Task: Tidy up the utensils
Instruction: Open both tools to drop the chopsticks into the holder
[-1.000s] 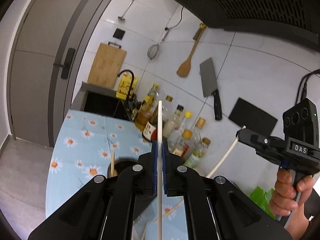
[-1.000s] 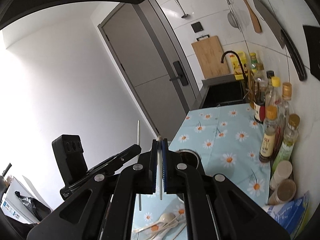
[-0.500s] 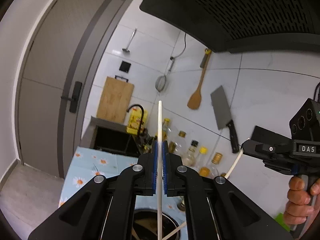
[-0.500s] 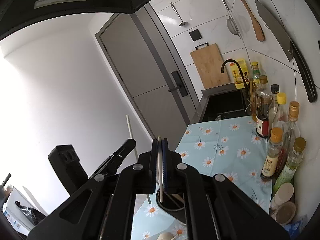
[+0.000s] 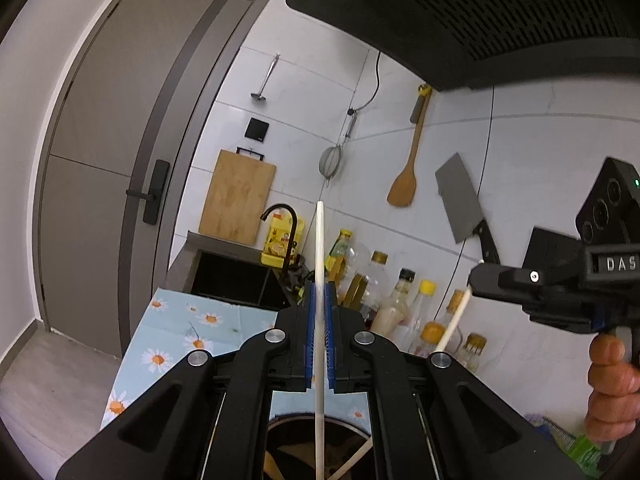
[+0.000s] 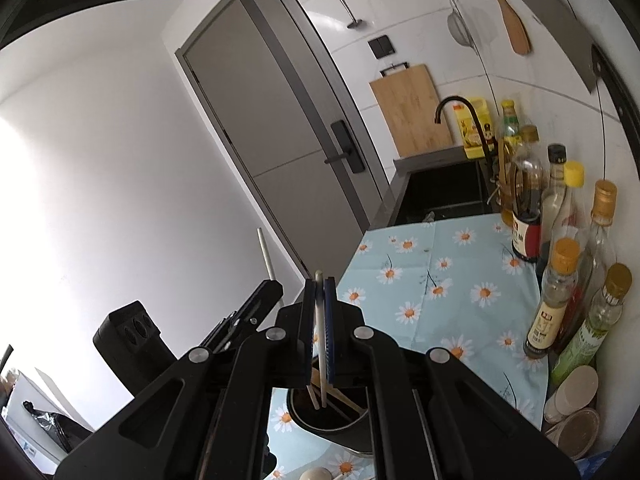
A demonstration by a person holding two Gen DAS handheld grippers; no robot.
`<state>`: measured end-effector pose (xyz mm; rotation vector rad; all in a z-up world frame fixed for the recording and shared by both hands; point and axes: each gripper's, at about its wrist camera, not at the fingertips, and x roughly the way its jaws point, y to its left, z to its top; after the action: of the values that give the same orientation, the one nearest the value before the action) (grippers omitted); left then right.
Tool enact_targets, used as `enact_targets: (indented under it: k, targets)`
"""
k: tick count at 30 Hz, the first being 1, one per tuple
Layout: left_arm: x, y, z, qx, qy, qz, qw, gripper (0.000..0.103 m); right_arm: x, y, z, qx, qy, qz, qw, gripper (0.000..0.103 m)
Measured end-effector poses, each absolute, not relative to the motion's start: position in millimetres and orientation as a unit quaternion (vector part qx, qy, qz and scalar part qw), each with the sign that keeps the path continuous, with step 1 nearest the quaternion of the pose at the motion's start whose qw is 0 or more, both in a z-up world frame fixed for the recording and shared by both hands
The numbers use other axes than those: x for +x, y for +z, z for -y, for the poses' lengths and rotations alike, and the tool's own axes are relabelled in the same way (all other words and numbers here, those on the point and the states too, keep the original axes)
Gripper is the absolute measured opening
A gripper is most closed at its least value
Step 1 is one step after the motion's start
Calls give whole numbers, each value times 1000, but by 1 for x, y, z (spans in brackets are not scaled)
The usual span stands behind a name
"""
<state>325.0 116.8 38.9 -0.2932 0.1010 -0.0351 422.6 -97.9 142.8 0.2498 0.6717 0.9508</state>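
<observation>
Jaws of both grippers — left gripper [image 5: 319, 334], right gripper [image 6: 319, 330] — each tight on a white chopstick [image 5: 319, 248].

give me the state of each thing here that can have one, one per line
left gripper: shut on a white chopstick, held upright over the holder
right gripper: shut on a second white chopstick, lower end inside the holder
utensil holder: upright on the daisy cloth, several sticks in it
door: closed
oil bottles: upright, capped
cleaver: hung on the wall
</observation>
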Motion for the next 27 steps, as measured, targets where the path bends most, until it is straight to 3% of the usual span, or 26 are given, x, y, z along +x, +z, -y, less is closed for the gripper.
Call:
enact_targets:
  k: [12, 14, 16, 27]
  targets:
    - [323, 14, -103, -132, -27, -88, 987, 4, 425, 109, 84, 115, 455, -359, 807, 6]
    - [320, 13, -103, -129, -25, -92, 987, 4, 426, 106, 83, 125, 455, -368, 802, 12]
    - [315, 13, -104, -133, -22, -94, 986, 5, 427, 105, 84, 136, 456, -368, 799, 27]
    - [298, 13, -106, -130, -15, -112, 985, 6, 419, 109, 92, 153, 456, -369, 795, 27]
